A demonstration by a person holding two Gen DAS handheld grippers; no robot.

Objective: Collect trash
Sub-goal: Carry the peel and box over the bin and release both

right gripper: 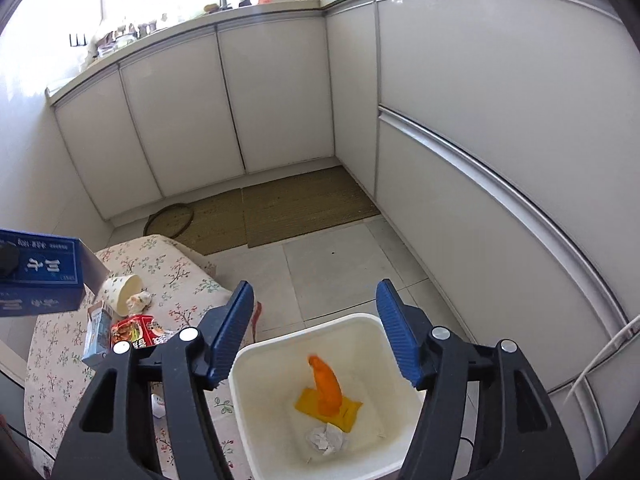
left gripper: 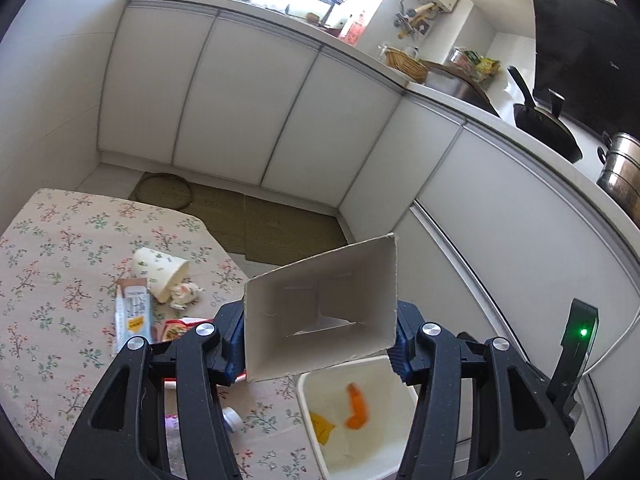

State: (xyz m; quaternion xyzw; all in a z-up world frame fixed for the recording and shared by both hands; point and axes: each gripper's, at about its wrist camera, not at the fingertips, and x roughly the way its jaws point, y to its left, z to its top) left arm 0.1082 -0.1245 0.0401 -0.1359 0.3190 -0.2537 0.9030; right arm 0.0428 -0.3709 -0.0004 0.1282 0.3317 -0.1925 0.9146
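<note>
**Box held over the bin, right tongs empty**

The left tongs (left gripper: pixel 320 344) pinched an open cardboard box (left gripper: pixel 320 312) by its two sides, mouth toward the camera, just above the near edge of the white bin (right gripper: pixel 360 320), likely so it could drop straight in. The right tongs (right gripper: pixel 316 332) hung spread above the bin with nothing between them; an orange piece (right gripper: pixel 326 388), blurred, appeared to be falling inside, over a yellow wrapper (right gripper: pixel 312 406) and a paper wad (right gripper: pixel 326 438). More trash waited on the flower-patterned counter (left gripper: pixel 40 280): a tipped paper cup (left gripper: pixel 160 272), a small carton (left gripper: pixel 132 312) and a red packet (right gripper: pixel 138 332). White cabinets (right gripper: pixel 180 112) and a woven mat (right gripper: pixel 304 204) on the tiled floor lay beyond.
</note>
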